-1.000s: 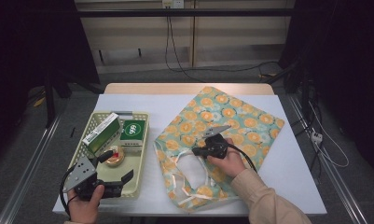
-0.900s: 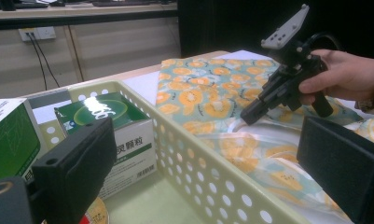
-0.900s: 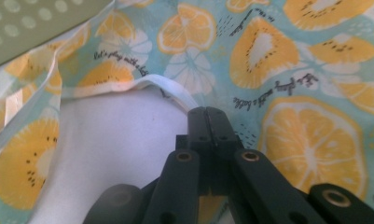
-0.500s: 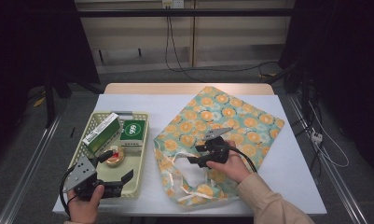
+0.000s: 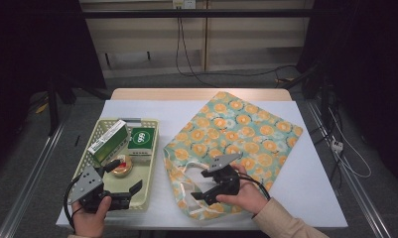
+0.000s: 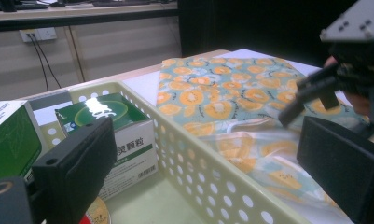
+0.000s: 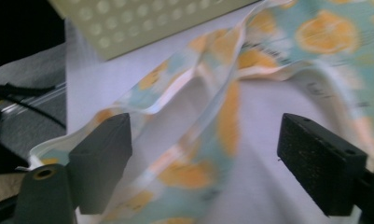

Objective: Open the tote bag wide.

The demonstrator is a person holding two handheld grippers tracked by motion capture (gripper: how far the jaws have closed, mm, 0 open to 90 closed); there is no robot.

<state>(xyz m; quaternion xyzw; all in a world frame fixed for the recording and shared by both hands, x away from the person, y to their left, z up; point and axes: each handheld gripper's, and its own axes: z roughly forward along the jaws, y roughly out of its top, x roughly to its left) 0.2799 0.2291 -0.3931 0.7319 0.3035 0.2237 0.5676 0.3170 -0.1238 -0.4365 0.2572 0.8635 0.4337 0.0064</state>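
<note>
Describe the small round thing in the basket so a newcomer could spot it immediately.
Find the pale perforated basket on the table's left side. In front of its two green-and-white boxes, just beyond the left gripper, lies a small round tin. It is the only flat, orange-gold disc there.

A green and white box lying in the perforated basket is showing Chinese characters on its white side, reading roughly "灵颗粒" in the left gripper view; the smaller print under them is staying too fine to read. In the high view the same box is carrying a white emblem on its green top, too small to make out. The taller box beside it is bearing illegible print
</note>
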